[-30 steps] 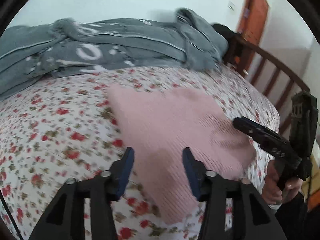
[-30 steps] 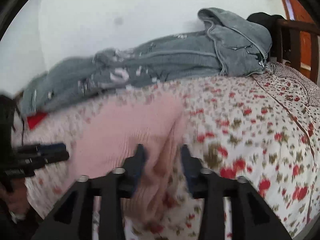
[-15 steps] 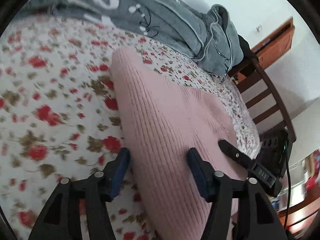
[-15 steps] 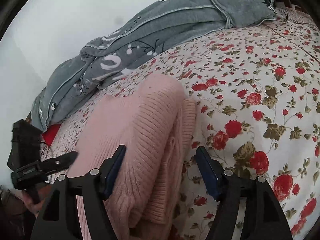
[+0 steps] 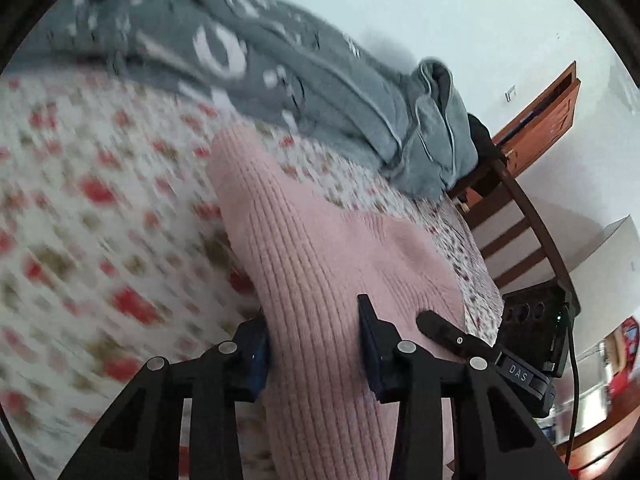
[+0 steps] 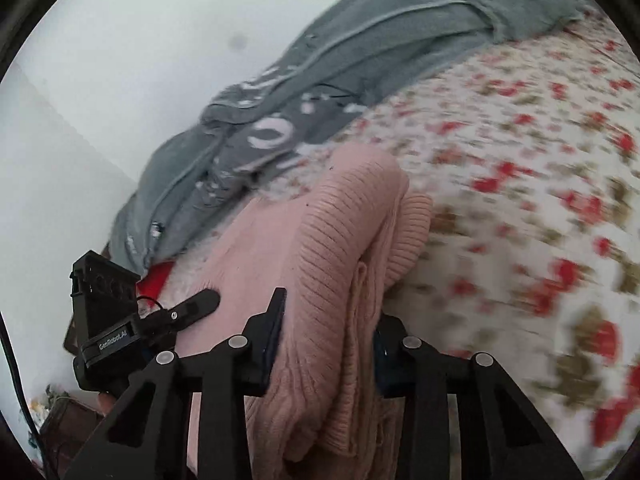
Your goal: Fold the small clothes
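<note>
Pink sweater lying folded near front edge of bed, grey blanket heaped along far edge by wall. Left hand-held gripper straddling left end of the bundle, fingers pressed into the knit on both sides; reads as pinching sweater. Right hand-held gripper likewise clamped over right end, several stacked layers bunched between fingers. Each gripper visible in the other's view, near one another across the garment.

Judged step: carrying both ends together for next fold or set-down.
- Keep both ends level; avoid letting middle sag.
- Hold all layers at right end; loose cuff edge likely to slip out.
- Lay down flat on open floral sheet, away from blanket.
- Release only once knit rests fully on bed.

Views motion-blurred; exact fold count not readable.
</note>
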Available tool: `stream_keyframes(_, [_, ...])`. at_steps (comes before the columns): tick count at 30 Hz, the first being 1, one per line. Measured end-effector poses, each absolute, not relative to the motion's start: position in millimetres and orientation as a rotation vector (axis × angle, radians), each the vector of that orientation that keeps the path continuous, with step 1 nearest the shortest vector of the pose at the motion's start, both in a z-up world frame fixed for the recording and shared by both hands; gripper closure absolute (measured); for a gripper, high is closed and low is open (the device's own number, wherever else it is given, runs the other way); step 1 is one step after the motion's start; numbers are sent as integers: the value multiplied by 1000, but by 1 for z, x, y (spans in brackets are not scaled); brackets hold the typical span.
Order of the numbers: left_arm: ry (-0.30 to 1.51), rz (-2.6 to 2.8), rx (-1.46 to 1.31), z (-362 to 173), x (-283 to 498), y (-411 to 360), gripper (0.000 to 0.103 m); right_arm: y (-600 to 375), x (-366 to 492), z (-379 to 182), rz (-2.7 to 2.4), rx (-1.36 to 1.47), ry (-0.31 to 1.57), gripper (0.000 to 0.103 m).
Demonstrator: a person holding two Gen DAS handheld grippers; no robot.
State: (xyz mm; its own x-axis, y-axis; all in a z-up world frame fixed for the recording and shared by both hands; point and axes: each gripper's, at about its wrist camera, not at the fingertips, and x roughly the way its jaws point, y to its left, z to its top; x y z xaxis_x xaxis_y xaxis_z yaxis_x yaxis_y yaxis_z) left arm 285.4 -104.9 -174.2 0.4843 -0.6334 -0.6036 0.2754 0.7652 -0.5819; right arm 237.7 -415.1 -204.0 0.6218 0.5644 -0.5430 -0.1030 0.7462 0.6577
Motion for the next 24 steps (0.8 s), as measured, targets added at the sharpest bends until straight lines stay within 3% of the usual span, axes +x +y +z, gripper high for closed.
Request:
stream_keyframes(6, [906, -434, -329, -151, 315, -56, 63, -354, 288, -192, 531, 653, 808, 67])
stream_keyframes(9, [962, -336, -247, -180, 332, -51, 61, -329, 309, -208, 517, 605, 853, 66])
stream_keyframes(10, [998, -295, -212, -199, 339, -53, 56, -322, 315, -218, 484, 567, 885, 65])
stream_keyframes(12, [967, -303, -207, -214, 337, -55, 50, -313, 326, -242, 405, 518, 943, 59])
stream_keyframes(16, [904, -292, -142, -197, 325, -57, 50, -321, 323, -230, 390, 495, 932, 50])
stream_keyframes(24, [802, -330, -51, -166, 298, -79, 45, -305, 280, -166, 327, 177, 651, 50])
